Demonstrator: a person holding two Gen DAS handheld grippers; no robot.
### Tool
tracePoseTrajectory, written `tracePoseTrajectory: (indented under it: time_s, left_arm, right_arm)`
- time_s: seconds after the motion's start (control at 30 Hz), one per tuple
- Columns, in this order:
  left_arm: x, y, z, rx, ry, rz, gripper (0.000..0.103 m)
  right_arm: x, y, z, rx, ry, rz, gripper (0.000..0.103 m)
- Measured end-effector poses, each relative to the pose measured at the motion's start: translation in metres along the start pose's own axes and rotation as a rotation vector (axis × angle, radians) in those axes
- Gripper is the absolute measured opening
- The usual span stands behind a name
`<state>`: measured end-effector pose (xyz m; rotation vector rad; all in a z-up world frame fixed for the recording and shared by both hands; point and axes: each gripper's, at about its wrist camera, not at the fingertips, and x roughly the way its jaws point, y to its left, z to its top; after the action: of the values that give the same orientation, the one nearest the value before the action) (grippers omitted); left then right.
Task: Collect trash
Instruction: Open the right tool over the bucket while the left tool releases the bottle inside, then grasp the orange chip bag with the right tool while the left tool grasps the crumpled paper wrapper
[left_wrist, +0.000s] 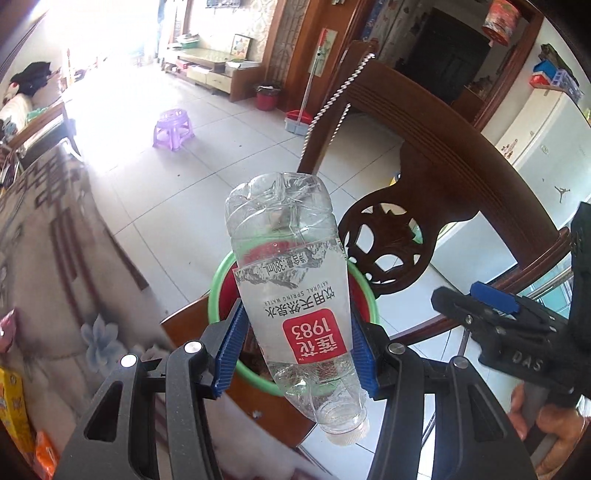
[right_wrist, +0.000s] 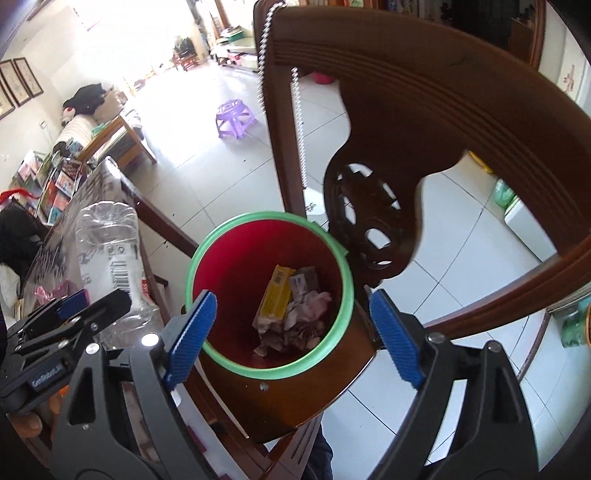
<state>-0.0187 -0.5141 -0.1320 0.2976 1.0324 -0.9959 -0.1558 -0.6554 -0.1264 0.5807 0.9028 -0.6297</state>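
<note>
My left gripper (left_wrist: 295, 343) is shut on an empty clear plastic water bottle (left_wrist: 291, 288) with a red and white label, base pointing away, cap end toward me. It hangs just above a red bin with a green rim (left_wrist: 218, 280) standing on a wooden chair seat. In the right wrist view the bin (right_wrist: 266, 373) holds a yellow wrapper (right_wrist: 275, 295) and crumpled paper (right_wrist: 306, 314). My right gripper (right_wrist: 291, 332) is open and empty over the bin's near rim. The bottle (right_wrist: 107, 258) and left gripper (right_wrist: 74, 310) show at its left.
The carved dark wooden chair back (right_wrist: 424, 110) rises right behind the bin. A table with a patterned cloth (left_wrist: 48, 229) lies to the left. A purple stool (left_wrist: 171, 127) stands on the tiled floor beyond. A white fridge (left_wrist: 543, 136) stands far right.
</note>
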Motion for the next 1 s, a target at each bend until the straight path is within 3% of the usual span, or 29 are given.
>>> tracePoseTrajectory:
  time_s: [0.1,0.2,0.5,0.67,0.83,1.0]
  left_arm:
    - [0.000,-0.008,0.010,0.011,-0.014,0.000,0.051]
    - [-0.004,-0.013,0.015,0.018,-0.035,0.005,0.060]
    - [-0.048,0.004,0.002,-0.012,-0.110,0.041,0.060]
    - [-0.087,0.036,-0.032,-0.130,-0.161,0.105,0.060]
    - [-0.112,0.079,-0.084,-0.354,-0.149,0.155,0.060]
    - [-0.131,0.110,-0.114,-0.427,-0.153,0.239,0.060]
  right_arm:
    - [-0.006,-0.004,0.000,0.012,-0.013,-0.003,0.084]
    - [-0.009,-0.005,-0.002,0.018,-0.018,-0.002,0.084]
    - [-0.018,0.010,-0.007,-0.013,-0.033,0.019,0.084]
    - [-0.023,0.029,-0.009,-0.056,-0.039,0.043,0.084]
    - [-0.022,0.059,-0.015,-0.116,-0.026,0.092,0.084]
    - [-0.022,0.097,-0.025,-0.190,-0.005,0.144,0.085]
